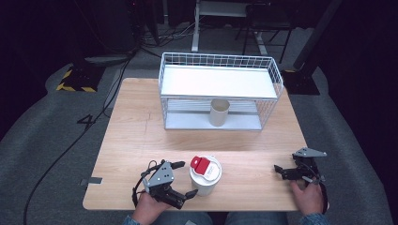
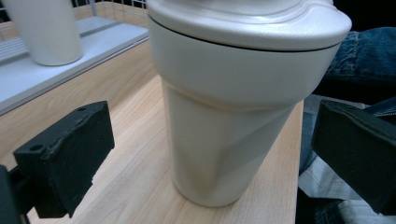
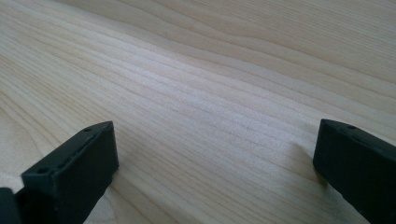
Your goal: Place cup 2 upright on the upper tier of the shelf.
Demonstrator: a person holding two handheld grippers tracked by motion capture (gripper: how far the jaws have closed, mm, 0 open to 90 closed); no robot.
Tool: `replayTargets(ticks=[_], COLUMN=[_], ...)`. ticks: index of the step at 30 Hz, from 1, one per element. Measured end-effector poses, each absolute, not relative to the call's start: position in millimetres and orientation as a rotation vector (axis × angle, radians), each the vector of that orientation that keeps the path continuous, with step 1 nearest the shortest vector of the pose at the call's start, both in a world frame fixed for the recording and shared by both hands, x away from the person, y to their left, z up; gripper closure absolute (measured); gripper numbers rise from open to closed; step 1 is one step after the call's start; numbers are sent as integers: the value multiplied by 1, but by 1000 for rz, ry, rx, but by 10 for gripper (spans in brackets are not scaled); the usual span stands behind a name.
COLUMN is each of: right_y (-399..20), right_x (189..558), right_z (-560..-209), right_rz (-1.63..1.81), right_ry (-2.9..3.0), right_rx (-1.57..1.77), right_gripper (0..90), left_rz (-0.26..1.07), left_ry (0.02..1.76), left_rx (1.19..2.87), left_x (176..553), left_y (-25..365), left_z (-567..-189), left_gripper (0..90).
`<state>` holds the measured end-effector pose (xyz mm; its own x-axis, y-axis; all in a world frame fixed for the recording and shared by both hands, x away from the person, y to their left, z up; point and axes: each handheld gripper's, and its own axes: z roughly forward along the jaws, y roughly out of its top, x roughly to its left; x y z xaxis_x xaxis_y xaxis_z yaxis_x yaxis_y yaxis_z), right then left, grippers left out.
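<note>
High view: no readable writing or brand anywhere. A cream plastic travel cup w/ white lid and red flip tab [image 1: 205, 174] is standing upright near the front edge of the light wooden table [image 1: 141, 136]. The left gripper [image 1: 184, 179] is sitting just beside the cup, jaws spread wide, one on either side of the cup's left flank, not touching as far as can be seen. The right gripper [image 1: 280, 170] is resting well apart to the right, jaws parted. A white wire two-tier rack [image 1: 220, 89] is standing at the back, w/ a beige lidless cup [image 1: 218, 112] on its lower shelf.

Left gripper view: the cup [image 2: 224, 116] is rising between spread jaws, gaps on both sides; body tapering to the base, surface plain, no label.

Right gripper view: jaws wide apart over bare wood grain.
</note>
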<state>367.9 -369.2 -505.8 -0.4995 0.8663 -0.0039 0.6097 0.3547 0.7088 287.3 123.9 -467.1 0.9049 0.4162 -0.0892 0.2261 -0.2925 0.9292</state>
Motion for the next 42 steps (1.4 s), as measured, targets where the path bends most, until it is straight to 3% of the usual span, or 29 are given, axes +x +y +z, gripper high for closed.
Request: replayTargets(ticks=[34,42], right_y=[-369,-369], right_x=[368,368], right_z=[-506,-506], right_rz=[930,929], right_ry=[2245,2244], right_rx=[1292,1293], right_gripper=[3,3], left_rz=[188,175], left_ry=[492,477], left_rx=[1833,1814], left_x=[300,301], left_y=[77,74], left_z=[-490,-494], left_gripper=[1,76])
